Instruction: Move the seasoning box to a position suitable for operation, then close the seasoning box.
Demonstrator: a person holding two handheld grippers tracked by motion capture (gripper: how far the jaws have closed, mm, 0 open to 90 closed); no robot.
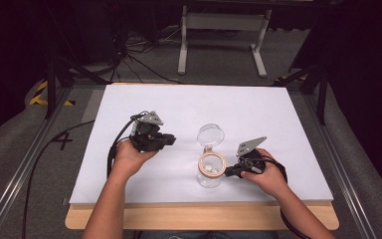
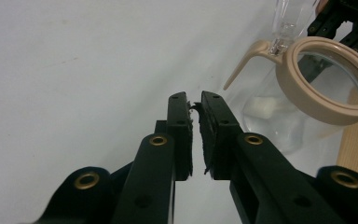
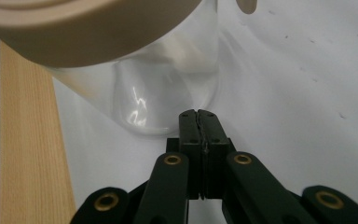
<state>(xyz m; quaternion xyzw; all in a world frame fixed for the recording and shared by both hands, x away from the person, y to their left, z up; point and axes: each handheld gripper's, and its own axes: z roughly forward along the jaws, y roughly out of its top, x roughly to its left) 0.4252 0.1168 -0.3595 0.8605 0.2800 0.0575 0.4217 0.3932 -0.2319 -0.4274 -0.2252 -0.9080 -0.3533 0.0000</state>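
Observation:
A clear glass jar (image 1: 210,177) with a beige rim (image 2: 307,100) stands near the front middle of the white mat. Its clear lid (image 1: 211,134) is swung open behind it on a beige hinge. Something white (image 2: 265,105) lies in the jar's bottom. My left gripper (image 1: 168,141) hovers left of the jar, pointing toward it; in the left gripper view its jaws (image 2: 195,100) are drawn together with only a sliver between the frayed pads and nothing held. My right gripper (image 1: 230,172) sits low at the jar's right side, jaws (image 3: 198,113) pressed shut just short of the glass wall (image 3: 168,93).
The white mat (image 1: 258,114) covers a wooden table whose bare front edge (image 1: 204,216) shows near the person. Metal rails run along both sides. A white frame stand (image 1: 223,22) and cables lie on the floor beyond the table.

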